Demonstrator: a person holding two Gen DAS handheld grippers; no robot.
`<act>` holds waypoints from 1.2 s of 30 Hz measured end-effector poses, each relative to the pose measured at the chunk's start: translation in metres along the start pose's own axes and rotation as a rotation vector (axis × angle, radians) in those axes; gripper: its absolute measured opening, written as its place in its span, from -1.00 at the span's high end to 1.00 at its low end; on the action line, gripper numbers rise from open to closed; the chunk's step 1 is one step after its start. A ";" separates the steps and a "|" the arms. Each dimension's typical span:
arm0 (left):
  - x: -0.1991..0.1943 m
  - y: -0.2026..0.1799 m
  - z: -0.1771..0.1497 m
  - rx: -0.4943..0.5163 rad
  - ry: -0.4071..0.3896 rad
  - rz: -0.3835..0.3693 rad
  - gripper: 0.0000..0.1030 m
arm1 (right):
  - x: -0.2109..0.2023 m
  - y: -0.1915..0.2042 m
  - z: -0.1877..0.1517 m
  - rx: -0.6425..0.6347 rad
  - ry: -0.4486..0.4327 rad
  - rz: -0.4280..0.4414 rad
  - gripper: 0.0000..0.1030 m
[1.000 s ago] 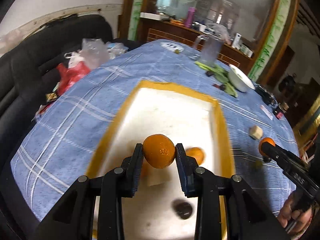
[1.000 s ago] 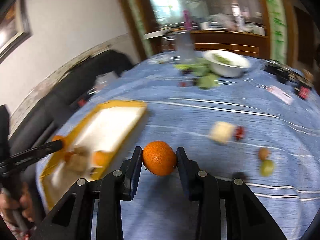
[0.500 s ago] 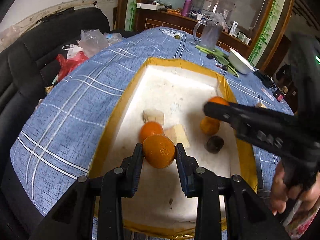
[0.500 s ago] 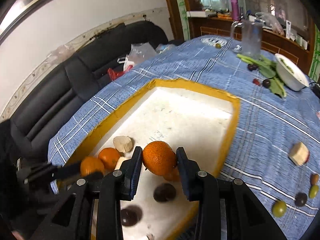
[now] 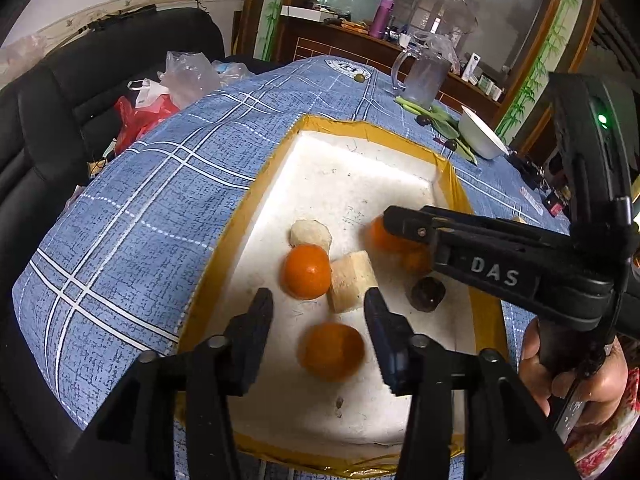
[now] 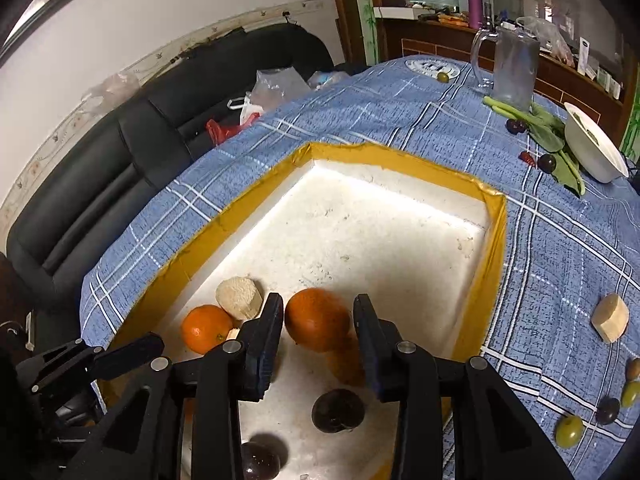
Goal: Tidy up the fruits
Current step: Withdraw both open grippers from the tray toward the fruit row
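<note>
A white foam tray with a yellow rim (image 5: 448, 168) (image 6: 496, 216) lies on the blue checked tablecloth. My left gripper (image 5: 319, 334) is open over the tray's near end; an orange (image 5: 331, 351) lies free between its jaws, blurred. Another orange (image 5: 306, 277), two pale fruit chunks (image 5: 352, 286) and a dark plum (image 5: 427, 294) lie further in. My right gripper (image 6: 319, 330) is over the tray with an orange (image 6: 317, 324) between its jaws, touching the left one; a gap shows on the right. It also shows in the left wrist view (image 5: 396, 224).
On the cloth right of the tray lie a pale chunk (image 6: 610, 322), green grapes (image 6: 569, 431) and a dark fruit (image 6: 607, 410). A white bowl (image 6: 592, 148), greens and a clear jug (image 6: 514, 68) stand at the far side. A black sofa with plastic bags (image 5: 180, 80) is left.
My left gripper has opened and let its orange drop into the tray. My right gripper has come lower over the tray and its jaws have spread a little around its orange.
</note>
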State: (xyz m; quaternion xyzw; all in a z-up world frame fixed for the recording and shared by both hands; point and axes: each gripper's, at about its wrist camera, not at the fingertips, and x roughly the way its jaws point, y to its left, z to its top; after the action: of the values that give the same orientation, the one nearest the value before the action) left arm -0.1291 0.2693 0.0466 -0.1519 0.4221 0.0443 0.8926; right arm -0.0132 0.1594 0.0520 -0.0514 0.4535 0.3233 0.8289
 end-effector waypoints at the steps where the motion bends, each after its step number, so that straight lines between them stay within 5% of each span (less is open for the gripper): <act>1: -0.001 0.000 0.000 -0.003 -0.002 0.000 0.00 | -0.003 -0.001 0.000 0.003 -0.008 -0.002 0.16; 8: -0.007 -0.004 0.001 -0.007 -0.002 -0.016 -0.23 | -0.034 -0.011 -0.004 0.030 -0.070 -0.010 0.11; 15: -0.012 -0.018 0.000 0.022 -0.012 -0.015 -0.24 | -0.066 -0.030 -0.025 0.095 -0.111 -0.013 0.02; 36: -0.043 -0.083 -0.016 0.227 -0.115 0.110 -0.43 | -0.122 -0.056 -0.096 0.142 -0.189 -0.126 -0.09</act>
State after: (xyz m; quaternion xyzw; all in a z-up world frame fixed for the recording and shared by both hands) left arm -0.1517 0.1878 0.0891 -0.0238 0.3800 0.0536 0.9231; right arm -0.0963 0.0194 0.0801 0.0098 0.3912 0.2410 0.8881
